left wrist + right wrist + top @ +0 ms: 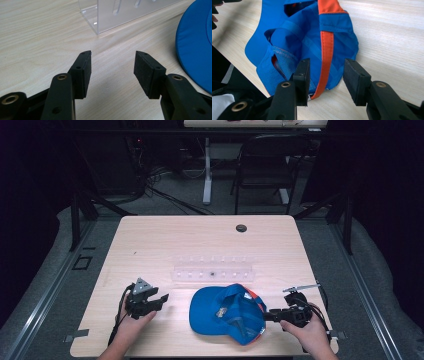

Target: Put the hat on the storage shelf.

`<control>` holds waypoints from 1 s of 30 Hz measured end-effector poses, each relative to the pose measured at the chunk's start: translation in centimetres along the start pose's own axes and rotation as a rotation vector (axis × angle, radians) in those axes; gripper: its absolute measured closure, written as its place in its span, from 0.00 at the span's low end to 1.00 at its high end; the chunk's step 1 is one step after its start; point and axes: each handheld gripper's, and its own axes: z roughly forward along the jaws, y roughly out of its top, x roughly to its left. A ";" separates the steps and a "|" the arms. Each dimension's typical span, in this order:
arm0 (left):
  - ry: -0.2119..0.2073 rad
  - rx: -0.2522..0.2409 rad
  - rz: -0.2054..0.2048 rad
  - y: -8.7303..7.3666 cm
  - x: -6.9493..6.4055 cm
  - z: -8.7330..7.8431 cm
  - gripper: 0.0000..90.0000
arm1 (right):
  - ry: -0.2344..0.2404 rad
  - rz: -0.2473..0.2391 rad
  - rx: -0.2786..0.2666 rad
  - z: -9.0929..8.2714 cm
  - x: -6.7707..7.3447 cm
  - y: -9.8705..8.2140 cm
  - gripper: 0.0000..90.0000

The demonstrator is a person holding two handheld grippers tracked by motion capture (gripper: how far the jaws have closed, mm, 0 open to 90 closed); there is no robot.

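Observation:
A blue cap (225,312) with orange trim lies upside down near the table's front edge. In the right gripper view its rear edge, with an orange band (327,47), sits between the spread jaws of my right gripper (327,61); the pads do not press on it. From above, that right gripper (266,316) meets the cap from the right. My left gripper (164,298) rests to the cap's left, a short gap away, held by a hand. In the left gripper view this gripper (113,53) stands open over bare wood, and the cap's brim (197,47) shows at the right.
A clear acrylic rack (212,269) with several slots lies across the table behind the cap, and its corner (120,15) rises ahead of the left jaws. A dark grommet (241,228) sits near the far edge. A chair (265,160) stands beyond the table.

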 end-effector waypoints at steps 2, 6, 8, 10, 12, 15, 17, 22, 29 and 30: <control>0.000 -0.001 0.000 0.0 0.0 0.0 0.54 | 0.011 0.003 0.008 0.2 0.0 0.1 0.64; 0.003 -0.004 0.001 0.0 0.0 0.0 0.54 | 0.027 0.016 0.022 0.7 -0.2 0.3 0.65; 0.006 -0.006 -0.003 0.0 0.0 0.0 0.54 | 0.028 0.025 0.031 0.9 -0.2 0.3 0.66; 0.006 -0.004 -0.005 0.0 0.1 0.0 0.54 | 0.031 0.029 0.033 1.2 -0.2 0.3 0.67; 0.007 -0.005 -0.005 0.0 0.1 0.0 0.54 | 0.040 0.025 0.045 1.4 -0.2 0.3 0.67; 0.007 -0.007 -0.001 0.0 0.0 0.0 0.54 | 0.051 0.023 0.055 1.7 -0.1 0.2 0.67; 0.007 -0.006 0.000 0.0 0.0 0.0 0.54 | 0.072 0.028 0.055 1.7 0.0 0.3 0.69; 0.007 -0.004 0.003 0.0 0.0 0.0 0.54 | 0.096 0.042 0.042 1.4 0.1 0.5 0.72; 0.008 -0.006 0.001 0.0 0.1 0.0 0.54 | 0.110 0.053 0.033 1.0 0.6 0.8 0.75; 0.009 -0.006 0.001 0.0 0.1 0.0 0.54 | 0.119 0.039 0.048 1.0 0.6 0.9 0.76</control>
